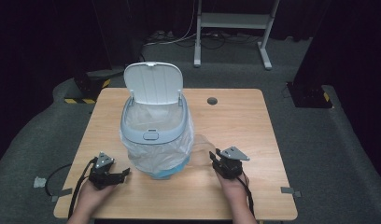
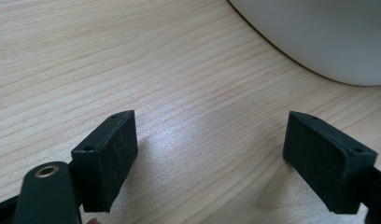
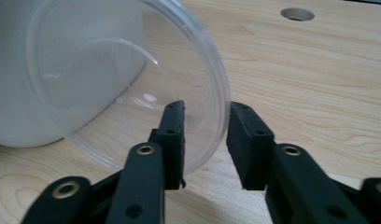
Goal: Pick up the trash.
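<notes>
We see the right gripper [image 3: 205, 140] straddling the clear cup's [image 3: 128, 84] rim, jaws narrow but with a gap showing; cup tilted against the bin [image 1: 153, 135]. Left gripper [image 1: 115, 176] wide, empty, farther.

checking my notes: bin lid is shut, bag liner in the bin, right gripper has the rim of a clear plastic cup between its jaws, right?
Not quite: the bin lid stands open, tipped up at the back, as the high view shows. The rest holds: a bag liner sits in the bin, and the right gripper has the clear plastic cup rim between its jaws.
</notes>
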`<state>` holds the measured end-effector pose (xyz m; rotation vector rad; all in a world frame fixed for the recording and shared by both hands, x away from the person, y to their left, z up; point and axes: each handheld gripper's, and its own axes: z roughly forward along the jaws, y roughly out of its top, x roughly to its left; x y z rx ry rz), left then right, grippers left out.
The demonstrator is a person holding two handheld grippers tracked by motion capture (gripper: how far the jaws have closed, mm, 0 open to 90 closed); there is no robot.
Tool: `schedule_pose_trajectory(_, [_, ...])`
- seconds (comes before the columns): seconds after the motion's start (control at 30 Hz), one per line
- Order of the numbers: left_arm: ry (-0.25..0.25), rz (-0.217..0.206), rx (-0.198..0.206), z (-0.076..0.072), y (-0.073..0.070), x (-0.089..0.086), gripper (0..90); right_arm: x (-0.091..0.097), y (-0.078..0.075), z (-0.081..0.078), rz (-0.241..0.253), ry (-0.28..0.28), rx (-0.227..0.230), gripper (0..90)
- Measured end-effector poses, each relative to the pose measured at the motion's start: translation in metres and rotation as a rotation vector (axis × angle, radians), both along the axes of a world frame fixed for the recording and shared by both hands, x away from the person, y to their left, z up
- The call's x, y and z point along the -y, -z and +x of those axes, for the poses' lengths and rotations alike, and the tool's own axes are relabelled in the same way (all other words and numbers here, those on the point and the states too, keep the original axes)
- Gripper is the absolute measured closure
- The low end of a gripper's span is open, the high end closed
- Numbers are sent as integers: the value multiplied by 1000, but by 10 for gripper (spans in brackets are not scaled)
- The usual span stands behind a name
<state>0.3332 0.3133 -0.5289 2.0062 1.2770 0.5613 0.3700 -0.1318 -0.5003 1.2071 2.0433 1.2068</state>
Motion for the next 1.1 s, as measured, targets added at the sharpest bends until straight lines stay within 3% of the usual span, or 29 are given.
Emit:
schedule_pose_trajectory(0.13, [0,0,0,0,0,0,180,8,-3,-4,35,3,0,837])
schedule_pose_trajectory(0.23, [0,0,0,0,0,0,180,10,-4,-4,34,3,3,856])
schedule_pose_trajectory(0.37, [0,0,0,0,0,0,180,8,-4,-5,23,-2,6,769])
schedule_pose_trajectory(0.4, [0,0,0,0,0,0,180,5,-4,-4,13,-2,15,645])
schedule_pose_trajectory(0.43, [0,0,0,0,0,0,180,5,-4,-4,13,-2,15,645])
schedule_pose_trajectory(0.47, [-1,1,1,0,0,0,180,2,-3,-3,-1,1,11,584])
schedule_pose_trajectory(0.6, [0,0,0,0,0,0,180,-1,1,1,-8,-10,-5,568])
schedule_pose_trajectory(0.8, [0,2,1,0,0,0,180,-2,2,1,4,-29,-25,632])
schedule_pose_trajectory(1.1, [-2,-1,0,0,0,0,180,10,-4,-7,39,-61,-17,755])
